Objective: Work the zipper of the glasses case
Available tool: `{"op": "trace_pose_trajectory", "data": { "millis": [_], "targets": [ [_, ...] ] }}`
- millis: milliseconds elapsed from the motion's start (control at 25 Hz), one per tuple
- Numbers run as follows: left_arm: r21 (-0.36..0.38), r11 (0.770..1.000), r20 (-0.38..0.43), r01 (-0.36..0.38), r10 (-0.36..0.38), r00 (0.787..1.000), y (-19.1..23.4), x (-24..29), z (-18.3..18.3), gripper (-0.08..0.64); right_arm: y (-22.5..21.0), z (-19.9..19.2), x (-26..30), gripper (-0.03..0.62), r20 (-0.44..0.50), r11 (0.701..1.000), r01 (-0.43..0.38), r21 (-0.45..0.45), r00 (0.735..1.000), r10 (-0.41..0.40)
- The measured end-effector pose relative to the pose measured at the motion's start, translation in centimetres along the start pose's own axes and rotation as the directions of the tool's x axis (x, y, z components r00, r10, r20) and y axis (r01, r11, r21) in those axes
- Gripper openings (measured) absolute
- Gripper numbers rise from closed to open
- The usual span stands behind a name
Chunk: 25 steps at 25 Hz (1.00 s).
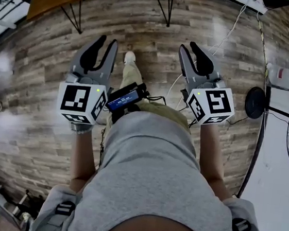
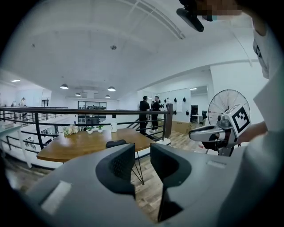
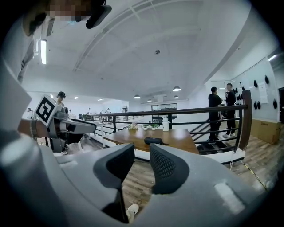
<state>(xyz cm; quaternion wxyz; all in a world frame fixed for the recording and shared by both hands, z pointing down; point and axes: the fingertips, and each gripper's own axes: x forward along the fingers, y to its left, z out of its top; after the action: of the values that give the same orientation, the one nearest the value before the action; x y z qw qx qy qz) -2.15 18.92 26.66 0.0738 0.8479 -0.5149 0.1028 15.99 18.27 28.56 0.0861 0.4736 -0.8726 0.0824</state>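
Left tool (image 2: 142, 150) and right tool (image 3: 142, 150) both part-open and empty, glasses case (image 3: 153, 140) on counter (image 3: 178, 139) at 12 o'clock, well apart from both.

Glasses case (image 3: 153, 141) lies on the table (image 3: 179, 141); railing (image 3: 191, 109) behind it.

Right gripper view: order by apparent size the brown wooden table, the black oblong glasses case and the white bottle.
1. Brown wooden table.
2 and 3. Black oblong glasses case and white bottle look about alike; the bottle stands farther back, so no ranking.
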Motion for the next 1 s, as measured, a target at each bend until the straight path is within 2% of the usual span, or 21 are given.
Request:
{"op": "trace_pose_trajectory", "data": {
  "millis": [680, 1000],
  "targets": [
    [0.021, 0.992, -0.051, 0.126, -0.125, 0.991, 9.2, 11.4, 2.9, 0.106, -4.0, 3.2, 12.8, 0.110, -0.044, 0.996, 0.074, 0.042, 0.996, -0.072],
    [0.038, 0.987, -0.073, 0.154, -0.151, 0.986, 13.3, 16.0, 3.7, 0.109, -5.6, 4.5, 18.5, 0.110, -0.069, 0.996, 0.081, 0.043, 0.995, -0.078]
  ]
}}
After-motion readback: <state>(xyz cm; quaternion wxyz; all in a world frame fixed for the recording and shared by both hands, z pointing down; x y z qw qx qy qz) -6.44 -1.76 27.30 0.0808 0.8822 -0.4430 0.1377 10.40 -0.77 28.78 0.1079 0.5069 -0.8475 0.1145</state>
